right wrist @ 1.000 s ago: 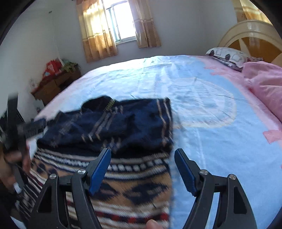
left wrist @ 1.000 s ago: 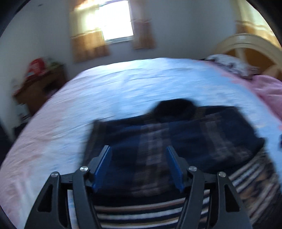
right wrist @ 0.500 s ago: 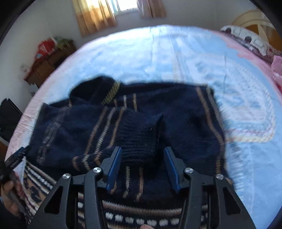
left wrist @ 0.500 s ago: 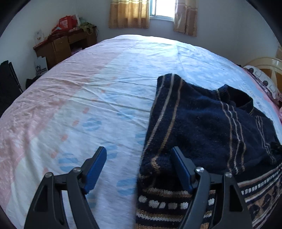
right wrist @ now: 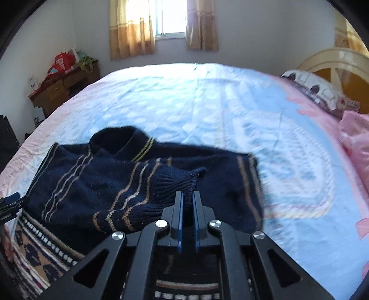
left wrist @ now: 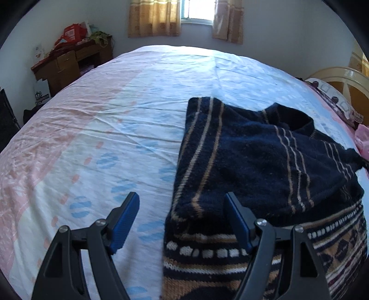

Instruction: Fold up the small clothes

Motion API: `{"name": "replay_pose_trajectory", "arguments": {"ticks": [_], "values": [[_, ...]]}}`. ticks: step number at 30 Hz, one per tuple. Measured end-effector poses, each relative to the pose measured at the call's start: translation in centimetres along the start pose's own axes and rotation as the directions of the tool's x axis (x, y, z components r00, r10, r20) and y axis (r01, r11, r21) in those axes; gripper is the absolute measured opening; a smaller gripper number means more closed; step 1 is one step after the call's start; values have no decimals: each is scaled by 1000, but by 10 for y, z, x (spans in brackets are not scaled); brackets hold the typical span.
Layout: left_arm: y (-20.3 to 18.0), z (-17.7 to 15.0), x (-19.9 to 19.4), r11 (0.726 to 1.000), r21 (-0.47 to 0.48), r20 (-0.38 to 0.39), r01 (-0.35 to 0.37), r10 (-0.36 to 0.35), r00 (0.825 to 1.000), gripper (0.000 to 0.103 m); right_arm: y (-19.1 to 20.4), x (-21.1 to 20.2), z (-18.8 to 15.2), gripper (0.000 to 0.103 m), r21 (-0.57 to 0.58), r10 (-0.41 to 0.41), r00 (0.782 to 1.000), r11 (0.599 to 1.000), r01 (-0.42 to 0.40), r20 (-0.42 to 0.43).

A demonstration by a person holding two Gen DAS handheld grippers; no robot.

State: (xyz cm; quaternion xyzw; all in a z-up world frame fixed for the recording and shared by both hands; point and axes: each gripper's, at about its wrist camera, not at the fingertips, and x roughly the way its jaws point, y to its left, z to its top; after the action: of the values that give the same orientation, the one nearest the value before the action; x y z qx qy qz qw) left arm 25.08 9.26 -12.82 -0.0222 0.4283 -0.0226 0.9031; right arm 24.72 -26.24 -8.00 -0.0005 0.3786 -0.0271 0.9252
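Right wrist view: right gripper (right wrist: 188, 200) jaws pinch the sweater (right wrist: 143, 184) cuff dead ahead, sleeve running left across the body on the bed (right wrist: 230, 103). Left gripper (left wrist: 182, 219) jaws spread, straddling the sweater's left edge.

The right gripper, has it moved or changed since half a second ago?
Yes. The right gripper has shut on the sweater cuff, and it tilted up: the window now sits lower in its view.
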Motion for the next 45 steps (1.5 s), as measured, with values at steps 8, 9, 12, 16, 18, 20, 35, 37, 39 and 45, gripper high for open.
{"name": "replay_pose_trajectory", "arguments": {"ticks": [8, 9, 12, 16, 18, 20, 35, 37, 39, 45], "values": [[-9, -8, 4, 998, 69, -42, 5, -2, 999, 83, -23, 6, 6, 6, 2, -110, 994, 994, 110, 17], [-10, -10, 5, 997, 82, -46, -7, 10, 999, 86, -26, 13, 4, 6, 1, -108, 994, 994, 108, -7], [-9, -16, 7, 996, 87, -72, -9, 15, 997, 88, -31, 41, -8, 6, -7, -86, 989, 996, 86, -118], [-3, -26, 2, 996, 90, -96, 18, -9, 995, 88, -35, 42, -20, 9, -21, -108, 986, 994, 106, -126], [0, -30, -4, 995, 96, -104, 40, -30, 994, 88, -37, 34, -20, 9, -5, -98, 987, 995, 98, -126], [2, -34, -9, 994, 95, -114, 62, -51, 992, 88, -35, 23, -22, 9, -22, -93, 989, 996, 91, -115], [0, -9, -26, 997, 74, 4, 2, -2, 1000, 88, -27, -2, -45, 26, -49, -67, 992, 997, 62, -107], [-3, 4, -17, 997, 70, 20, -35, 33, 999, 88, -22, -3, -40, 53, -38, -20, 996, 999, 16, -91], [-11, 11, -2, 991, 104, 9, -81, 81, 997, 88, -14, -1, -36, 53, -33, 28, 996, 999, -31, -80], [-10, 0, 20, 968, 161, 8, -191, 192, 981, 101, -2, 19, -33, 53, -20, 59, 994, 998, -61, -96]]}}
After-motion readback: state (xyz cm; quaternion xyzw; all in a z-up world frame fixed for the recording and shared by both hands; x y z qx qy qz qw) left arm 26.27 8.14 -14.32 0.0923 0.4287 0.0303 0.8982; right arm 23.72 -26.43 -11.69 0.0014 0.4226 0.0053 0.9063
